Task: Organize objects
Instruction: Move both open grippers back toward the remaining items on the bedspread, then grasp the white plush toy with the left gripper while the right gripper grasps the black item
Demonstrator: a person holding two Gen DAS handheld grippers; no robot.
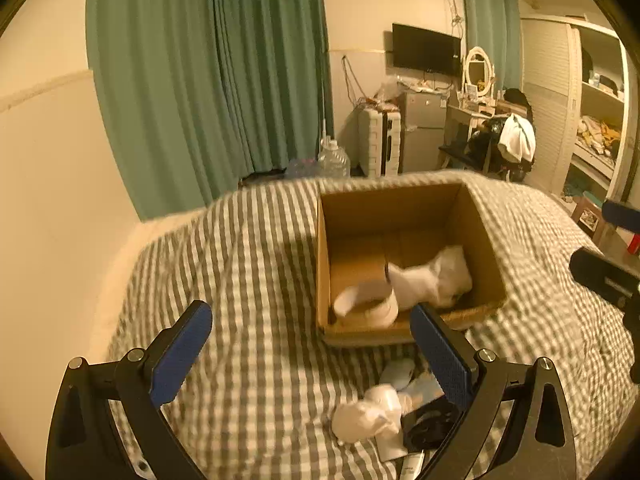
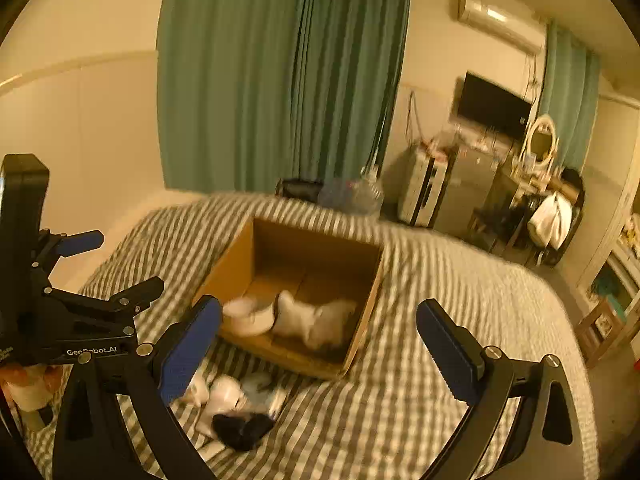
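An open cardboard box (image 1: 404, 204) stands on a checked bedspread (image 1: 256, 264); it also shows in the right wrist view (image 2: 312, 244). Inside lie a white tape roll (image 1: 370, 306) and a white crumpled cloth (image 1: 436, 276). In front of the box lies a small heap: white crumpled items (image 1: 368, 416), a light blue packet (image 1: 424, 388) and a black object (image 1: 430, 426), seen also in the right wrist view (image 2: 240, 430). My left gripper (image 1: 312, 350) is open and empty above the bed, left of the heap. My right gripper (image 2: 320, 344) is open and empty, over the box's near edge.
Green curtains (image 1: 208, 80) hang behind the bed. Beyond the bed's far edge stand a water jug (image 1: 334, 158), a white suitcase (image 1: 380, 142), a small fridge (image 1: 424, 136), a dressing table with a mirror (image 1: 478, 70) and an open wardrobe (image 1: 600, 112).
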